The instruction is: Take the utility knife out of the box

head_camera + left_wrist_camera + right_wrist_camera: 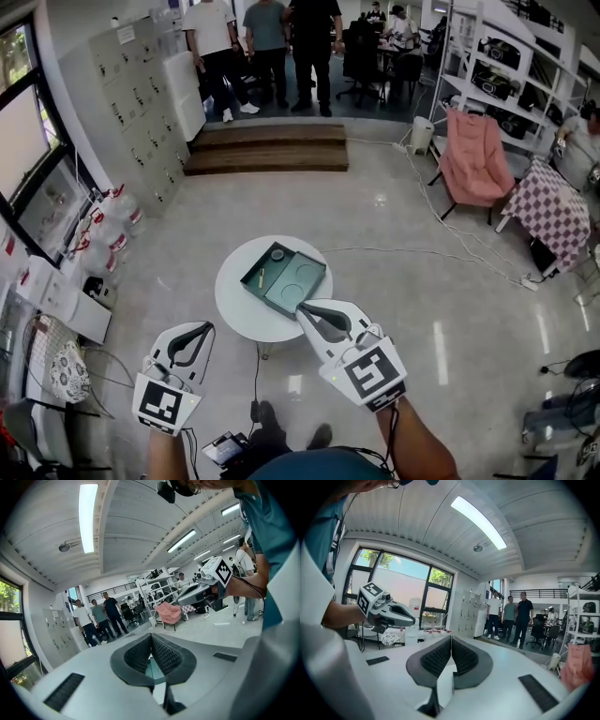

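An open dark green box [284, 276] lies on a small round white table [234, 305] in the head view. In its left half lies a slim yellowish item [262, 277], which looks like the utility knife but is too small to tell for sure. My right gripper [305, 309] is shut and empty, its tips over the table's near edge just short of the box. My left gripper [202, 330] is also shut and empty, to the left of the table and short of it. In the left gripper view the pads [161, 653] meet and a sliver of the green box [153, 668] shows between them.
Several people stand at the back by wooden steps [267, 148]. Grey lockers [141, 103] and water bottles [108, 230] line the left wall. A pink chair [476, 157], a checkered cloth [553, 211] and shelving stand on the right. A cable [441, 253] runs across the floor.
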Available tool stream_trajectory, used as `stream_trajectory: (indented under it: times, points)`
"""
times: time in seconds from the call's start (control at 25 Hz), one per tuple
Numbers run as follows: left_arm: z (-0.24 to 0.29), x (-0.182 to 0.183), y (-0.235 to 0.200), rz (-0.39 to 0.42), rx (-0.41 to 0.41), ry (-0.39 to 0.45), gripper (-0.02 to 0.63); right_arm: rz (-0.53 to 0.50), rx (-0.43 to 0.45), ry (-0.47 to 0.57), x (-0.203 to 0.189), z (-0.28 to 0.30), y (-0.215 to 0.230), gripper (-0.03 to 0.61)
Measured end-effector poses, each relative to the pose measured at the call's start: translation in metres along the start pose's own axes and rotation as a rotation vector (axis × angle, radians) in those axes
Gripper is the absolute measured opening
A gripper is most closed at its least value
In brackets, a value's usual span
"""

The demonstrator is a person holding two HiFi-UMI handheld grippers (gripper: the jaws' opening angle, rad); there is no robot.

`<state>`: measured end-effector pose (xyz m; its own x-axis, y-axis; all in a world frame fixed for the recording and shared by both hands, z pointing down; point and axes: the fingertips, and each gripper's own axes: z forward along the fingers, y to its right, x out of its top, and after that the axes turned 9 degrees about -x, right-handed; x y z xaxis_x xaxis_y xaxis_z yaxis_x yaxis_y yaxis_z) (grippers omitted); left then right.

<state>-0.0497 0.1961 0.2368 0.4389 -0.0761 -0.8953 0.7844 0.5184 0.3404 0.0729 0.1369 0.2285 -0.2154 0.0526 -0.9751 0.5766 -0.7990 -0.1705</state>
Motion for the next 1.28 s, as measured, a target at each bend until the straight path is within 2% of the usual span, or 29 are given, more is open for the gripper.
stream_trajectory:
  times: [0.28, 0.64, 0.88, 1.28]
  points:
    - [0.050, -0.015, -0.048, -0.011, -0.057, 0.024, 0.018, -0.004, -0.081, -0.038, -0.006, 0.038, 0.040, 0.037]
    - [0.125, -0.030, -0.129, 0.008, -0.193, 0.058, 0.018, 0.013, -0.231, -0.088, -0.003, 0.102, 0.088, 0.037]
    - [0.157, -0.058, -0.190, 0.017, -0.247, 0.046, 0.018, 0.025, -0.283, -0.113, -0.003, 0.163, 0.099, 0.037]
    - [0.191, -0.113, -0.265, -0.003, -0.343, 0.044, 0.018, 0.019, -0.360, -0.152, -0.005, 0.246, 0.095, 0.037]
